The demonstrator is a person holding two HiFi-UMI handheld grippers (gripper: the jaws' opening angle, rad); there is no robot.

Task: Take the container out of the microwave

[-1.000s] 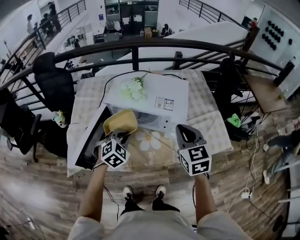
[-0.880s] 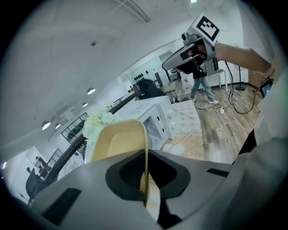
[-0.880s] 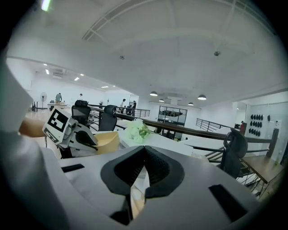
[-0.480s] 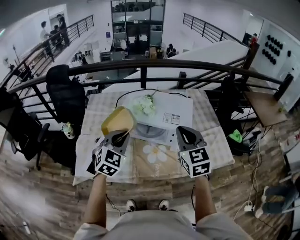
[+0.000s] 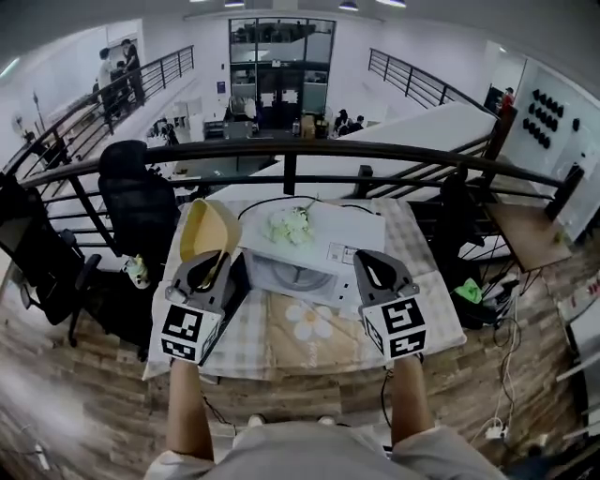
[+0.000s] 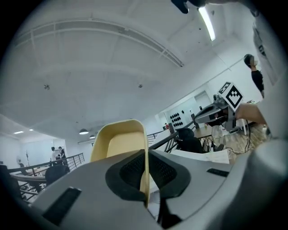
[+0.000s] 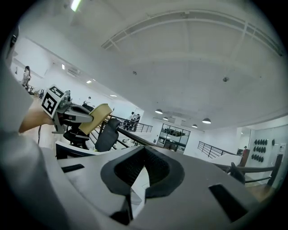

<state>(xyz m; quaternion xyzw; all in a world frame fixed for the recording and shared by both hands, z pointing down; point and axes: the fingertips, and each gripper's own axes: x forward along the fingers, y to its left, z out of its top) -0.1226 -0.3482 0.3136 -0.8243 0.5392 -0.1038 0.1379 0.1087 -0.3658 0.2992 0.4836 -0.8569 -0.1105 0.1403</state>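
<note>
Since prev frame, container (image 5: 208, 228) has gone up & left, clear of microwave (image 5: 314, 246), now above table (image 5: 424, 274) left edge. Left gripper (image 5: 218, 267) clamps its rim; right gripper (image 5: 367, 258) closed, empty. Removal basically done; prob only set-down left.

This is an upper gallery in a large open-plan office building: a dark metal railing (image 5: 281, 150) runs along its edge above a lower level, and tall glass-fronted rooms (image 5: 279, 70) stand at the far end under white ceiling lamps (image 5: 361, 5). A black swivel office chair (image 5: 136, 202), a wood-plank floor (image 5: 84, 375) with loose white cables (image 5: 492, 427) and a cloth-covered table (image 5: 417, 253) bearing a white microwave oven (image 5: 323, 234) mark a makeshift test corner.
</note>
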